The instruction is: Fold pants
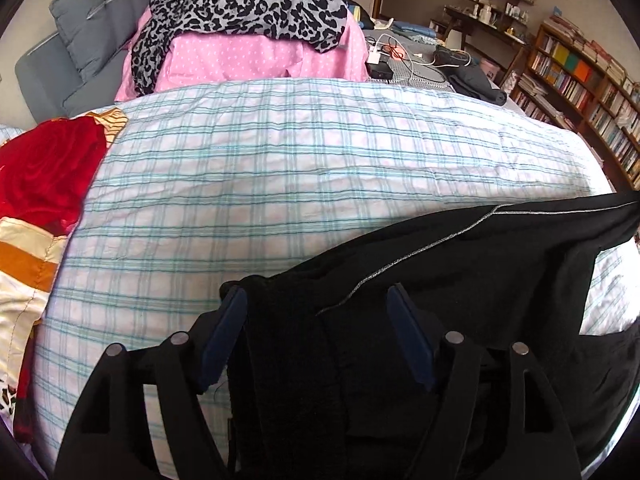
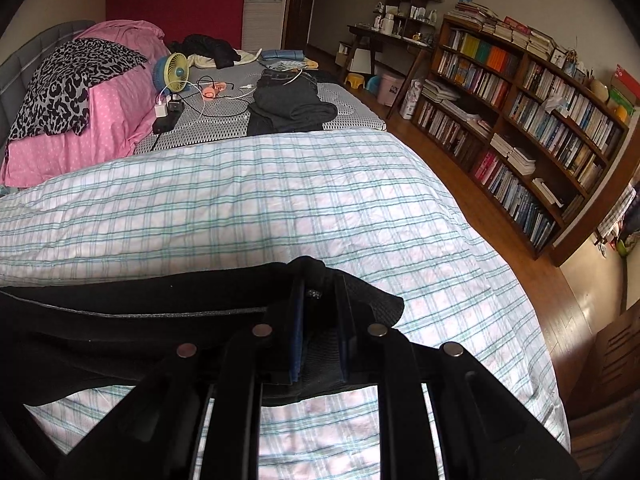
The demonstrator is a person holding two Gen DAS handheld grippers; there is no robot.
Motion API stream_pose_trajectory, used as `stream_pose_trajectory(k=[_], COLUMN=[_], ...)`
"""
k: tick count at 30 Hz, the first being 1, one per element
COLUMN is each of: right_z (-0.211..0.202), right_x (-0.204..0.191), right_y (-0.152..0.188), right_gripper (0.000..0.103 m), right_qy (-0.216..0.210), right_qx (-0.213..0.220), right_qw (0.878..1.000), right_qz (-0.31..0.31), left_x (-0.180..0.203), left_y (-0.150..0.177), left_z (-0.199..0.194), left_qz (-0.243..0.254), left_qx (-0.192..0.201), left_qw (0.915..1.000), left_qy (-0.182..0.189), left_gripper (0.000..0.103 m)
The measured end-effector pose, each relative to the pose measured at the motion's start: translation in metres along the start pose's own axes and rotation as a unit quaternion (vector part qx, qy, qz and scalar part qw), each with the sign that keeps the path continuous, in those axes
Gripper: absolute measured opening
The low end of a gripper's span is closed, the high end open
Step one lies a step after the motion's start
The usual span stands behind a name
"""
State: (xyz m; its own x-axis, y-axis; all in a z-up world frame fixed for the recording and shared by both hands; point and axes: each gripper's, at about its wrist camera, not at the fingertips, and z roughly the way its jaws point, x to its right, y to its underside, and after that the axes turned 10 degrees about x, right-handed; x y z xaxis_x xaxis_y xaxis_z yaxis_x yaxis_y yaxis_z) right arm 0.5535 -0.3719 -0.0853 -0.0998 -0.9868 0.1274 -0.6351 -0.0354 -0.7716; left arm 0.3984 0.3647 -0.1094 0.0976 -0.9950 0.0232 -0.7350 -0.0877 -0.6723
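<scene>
The black pants (image 1: 460,280) stretch sideways between both tools over the plaid quilt (image 1: 280,168), the right gripper (image 2: 320,300) pinched narrow on one end, the left gripper (image 1: 316,304) spread wide around the other.

My left tool (image 1: 316,300) is matte black plastic with slotted, triangular arms, round silver rivets at the pivots and dark navy pads on its fingers (image 1: 226,336). My right tool (image 2: 320,292) is built the same (black frame, four silver rivets, navy pads).
</scene>
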Motion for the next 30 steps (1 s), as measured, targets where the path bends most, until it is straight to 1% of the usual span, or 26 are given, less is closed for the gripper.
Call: stream_pose_trajectory(k=[2,3,6,8,11,12,14,15,16,18,19,21,23,25,28,30], right_z=[0.009,0.015,0.026,0.032,0.037,0.039,0.041,0.042,0.041,0.038,0.035,0.025,0.013,0.0,-0.021,-0.037], right_x=[0.002,0.002,0.002,0.001,-0.001,-0.001,-0.002,-0.004,-0.005,-0.006,-0.006,-0.004,0.0,0.007,0.02,0.029], right_y=[0.006,0.008,0.015,0.018,0.02,0.02,0.019,0.018,0.017,0.013,0.012,0.008,0.007,0.008,0.018,0.03], right_gripper=[0.014,0.014,0.014,0.014,0.014,0.014,0.014,0.014,0.014,0.014,0.014,0.014,0.014,0.014,0.014,0.014], right_qy=[0.002,0.002,0.007,0.012,0.016,0.018,0.022,0.024,0.026,0.031,0.031,0.033,0.036,0.039,0.045,0.045], right_qx=[-0.008,-0.012,-0.02,-0.023,-0.025,-0.025,-0.025,-0.024,-0.022,-0.017,-0.013,-0.003,0.009,0.019,0.032,0.038], right_qw=[1.0,1.0,1.0,1.0,1.0,1.0,0.999,0.999,0.999,0.999,0.999,0.999,0.999,0.998,0.996,0.995], right_qz=[0.003,0.006,0.008,0.007,0.007,0.008,0.01,0.012,0.014,0.018,0.021,0.027,0.035,0.046,0.063,0.078], left_x=[0.005,0.008,0.016,0.023,0.036,0.037,0.037,0.037,0.039,0.046,0.05,0.053,0.054,0.056,0.064,0.074], left_y=[-0.004,-0.005,-0.009,-0.008,-0.002,-0.002,-0.005,-0.006,-0.006,-0.003,-0.002,-0.003,-0.006,-0.007,-0.004,0.004], left_z=[0.016,0.023,0.05,0.069,0.091,0.095,0.097,0.095,0.092,0.084,0.078,0.062,0.041,0.015,-0.027,-0.056], left_qz=[0.031,0.047,0.09,0.118,0.167,0.172,0.16,0.154,0.156,0.177,0.186,0.186,0.175,0.168,0.175,0.188], left_qx=[-0.013,-0.018,-0.048,-0.074,-0.096,-0.096,-0.095,-0.094,-0.091,-0.083,-0.075,-0.056,-0.025,0.005,0.047,0.07], left_qw=[0.9994,0.9987,0.9944,0.9892,0.98,0.9791,0.9801,0.9803,0.9804,0.9778,0.9772,0.9793,0.9829,0.9848,0.9829,0.9793], left_qy=[0.008,0.006,0.026,0.045,0.048,0.052,0.07,0.08,0.079,0.075,0.069,0.059,0.05,0.045,0.035,0.03], left_gripper=[0.078,0.078,0.078,0.078,0.076,0.073,0.055,0.039,0.026,0.014,0.011,0.011,0.01,0.01,0.01,0.01])
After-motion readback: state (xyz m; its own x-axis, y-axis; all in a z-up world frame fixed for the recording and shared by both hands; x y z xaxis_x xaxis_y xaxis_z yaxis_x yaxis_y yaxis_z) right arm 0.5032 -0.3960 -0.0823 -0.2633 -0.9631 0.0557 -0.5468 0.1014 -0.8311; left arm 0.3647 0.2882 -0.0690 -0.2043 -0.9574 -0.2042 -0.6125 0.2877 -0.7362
